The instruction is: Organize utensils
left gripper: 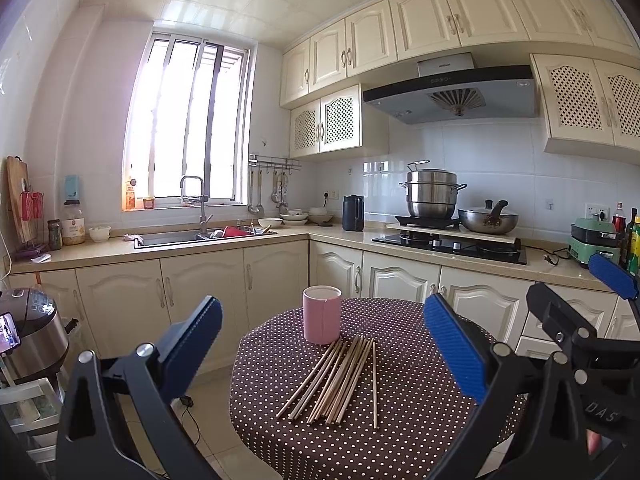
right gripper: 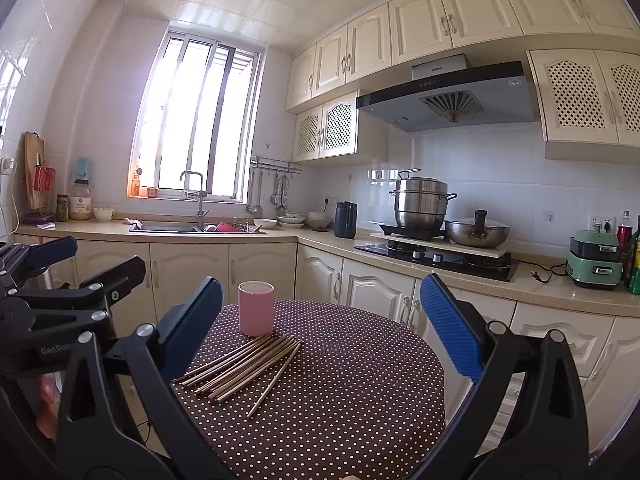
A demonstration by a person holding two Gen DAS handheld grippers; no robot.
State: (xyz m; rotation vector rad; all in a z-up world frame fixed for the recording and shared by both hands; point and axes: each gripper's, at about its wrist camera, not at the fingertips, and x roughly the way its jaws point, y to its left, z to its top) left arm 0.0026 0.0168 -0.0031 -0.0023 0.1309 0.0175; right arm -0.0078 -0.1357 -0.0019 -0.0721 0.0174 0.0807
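Chopsticks [left gripper: 340,380] on polka-dot table [left gripper: 400,420], kitchen counter [left gripper: 340,236] behind.

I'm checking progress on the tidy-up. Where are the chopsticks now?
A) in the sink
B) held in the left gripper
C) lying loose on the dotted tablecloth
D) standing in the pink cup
C: the chopsticks lie fanned on the tablecloth beside the pink cup.

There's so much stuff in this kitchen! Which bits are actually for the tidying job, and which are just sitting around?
For the job:
- chopsticks loose on the table
- pink cup
- left tongs, right tongs, both open

Just lying about:
- steamer pot
- wok
- dark jug
- bowls
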